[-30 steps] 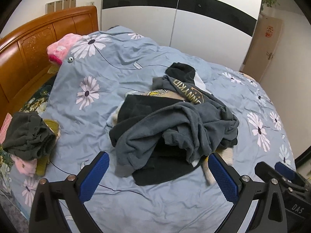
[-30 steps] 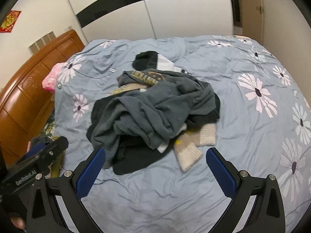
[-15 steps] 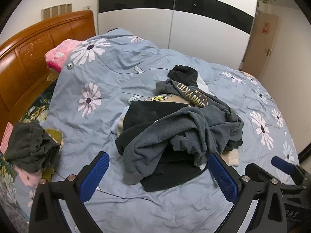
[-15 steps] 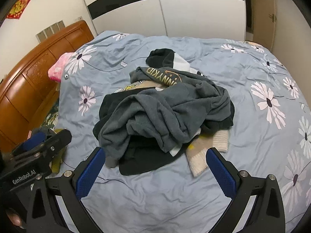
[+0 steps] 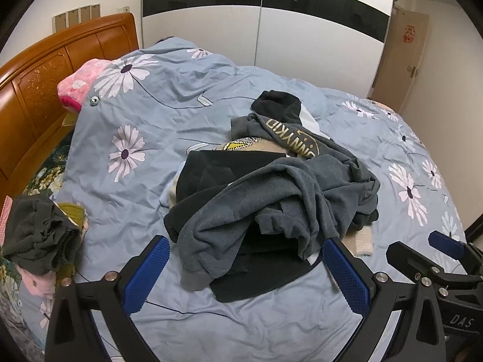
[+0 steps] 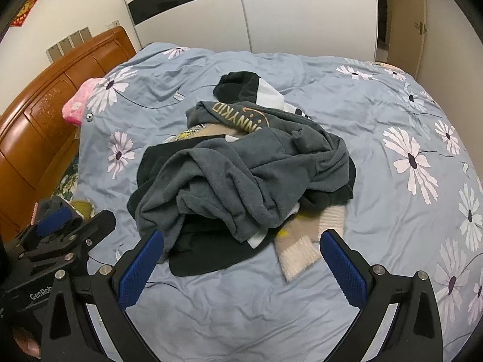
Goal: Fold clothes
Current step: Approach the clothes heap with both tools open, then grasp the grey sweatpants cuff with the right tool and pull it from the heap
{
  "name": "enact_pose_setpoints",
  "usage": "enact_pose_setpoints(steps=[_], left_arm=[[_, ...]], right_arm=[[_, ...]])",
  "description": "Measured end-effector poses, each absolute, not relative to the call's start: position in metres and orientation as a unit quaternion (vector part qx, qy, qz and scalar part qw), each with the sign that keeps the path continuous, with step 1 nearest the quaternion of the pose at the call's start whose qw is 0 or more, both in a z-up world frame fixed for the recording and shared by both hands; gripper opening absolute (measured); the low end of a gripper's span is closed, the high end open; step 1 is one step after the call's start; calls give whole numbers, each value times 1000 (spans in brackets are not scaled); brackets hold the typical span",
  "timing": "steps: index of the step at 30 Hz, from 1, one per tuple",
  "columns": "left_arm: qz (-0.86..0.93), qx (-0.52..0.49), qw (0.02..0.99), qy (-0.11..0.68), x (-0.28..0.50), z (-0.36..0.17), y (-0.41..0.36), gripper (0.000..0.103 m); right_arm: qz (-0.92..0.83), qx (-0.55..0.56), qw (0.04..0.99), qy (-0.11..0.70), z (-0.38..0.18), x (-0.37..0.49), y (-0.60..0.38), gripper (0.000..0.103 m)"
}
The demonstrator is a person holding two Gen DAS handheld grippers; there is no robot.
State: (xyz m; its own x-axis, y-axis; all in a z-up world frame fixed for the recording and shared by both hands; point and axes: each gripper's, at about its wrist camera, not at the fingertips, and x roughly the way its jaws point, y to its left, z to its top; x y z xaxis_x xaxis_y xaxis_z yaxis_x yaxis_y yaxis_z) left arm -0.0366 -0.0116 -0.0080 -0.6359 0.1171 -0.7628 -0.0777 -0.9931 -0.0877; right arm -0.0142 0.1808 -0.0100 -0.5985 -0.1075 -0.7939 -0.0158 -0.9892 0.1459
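Note:
A heap of clothes (image 5: 271, 187) (image 6: 247, 169) lies in the middle of the bed: a grey sweatshirt with gold lettering (image 5: 289, 138) on top, a black garment (image 5: 256, 271) under it, and a beige knit piece (image 6: 302, 250) poking out on the right. My left gripper (image 5: 244, 259) hovers open just in front of the heap, holding nothing. My right gripper (image 6: 241, 256) is open too, its fingers framing the heap's near edge. Each gripper shows at the other view's edge.
The bed wears a blue quilt with white flowers (image 5: 145, 126). A wooden headboard (image 5: 36, 90) and a pink pillow (image 5: 78, 87) are at the left. A dark bundle of clothes (image 5: 39, 235) sits at the near left. A white wardrobe (image 5: 271, 30) stands behind.
Both grippers have moved forward and closer to the heap, which now fills more of each view. Their fingers have stayed apart.

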Motion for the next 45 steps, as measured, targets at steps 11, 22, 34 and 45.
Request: enact_pose_setpoints(steps=[11,22,34,45], left_arm=[[895,-444,39,-10,-47,-27,-18,103],[888,-459,21,-12,-56,-41,-26,103],[898,-435,33,-53,-53,-33,-59,103],[889,-455,28,-30,-34,-33,-111,103]], right_arm=[[-882,466,16,-70,-27,-26,184,103],[-873,482,16,-71,-39,-34,182,103],[-872,484,33,-63,-50,-66,186,103],[-861,502,82,17,-78,-164,104,49]])
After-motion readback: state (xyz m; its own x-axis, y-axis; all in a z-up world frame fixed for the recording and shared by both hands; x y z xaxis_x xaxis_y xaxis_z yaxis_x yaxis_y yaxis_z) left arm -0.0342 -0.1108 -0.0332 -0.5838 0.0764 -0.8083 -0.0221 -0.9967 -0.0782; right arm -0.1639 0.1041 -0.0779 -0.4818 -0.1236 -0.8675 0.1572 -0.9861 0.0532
